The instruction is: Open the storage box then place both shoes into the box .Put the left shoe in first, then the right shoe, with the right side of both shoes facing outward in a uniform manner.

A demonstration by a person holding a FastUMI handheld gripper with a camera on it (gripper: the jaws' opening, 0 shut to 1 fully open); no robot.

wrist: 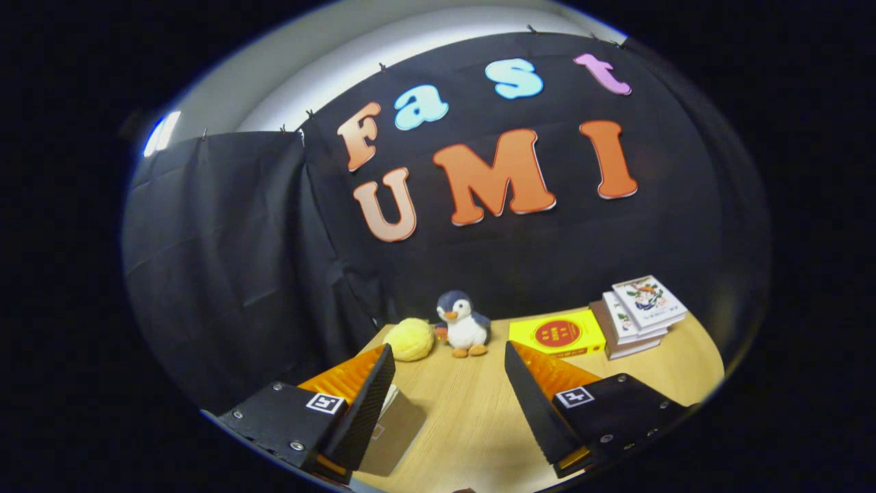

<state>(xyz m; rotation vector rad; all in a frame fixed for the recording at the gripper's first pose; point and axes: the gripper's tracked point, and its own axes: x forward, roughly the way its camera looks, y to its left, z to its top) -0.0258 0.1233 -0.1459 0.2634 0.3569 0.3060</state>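
gripper view shows the gripper (448, 359) spread wide over a wooden table (472, 418), holding nothing; beyond its fingers stands a plush penguin (463, 324).

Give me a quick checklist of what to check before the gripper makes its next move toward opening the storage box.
1. Fingers free: ok. The gripper is open, nothing between its fingers.
2. Table ahead of the fingers bare: ok.
3. Storage box located: cannot tell. A flat brown-grey object lies beside one finger, partly hidden; it may be part of the box.
4. Shoes located: cannot tell from this view.
5. Clutter kept apart: ok. The penguin toy, yellow ball, yellow box and stack of books sit beyond the fingers, by the back wall.
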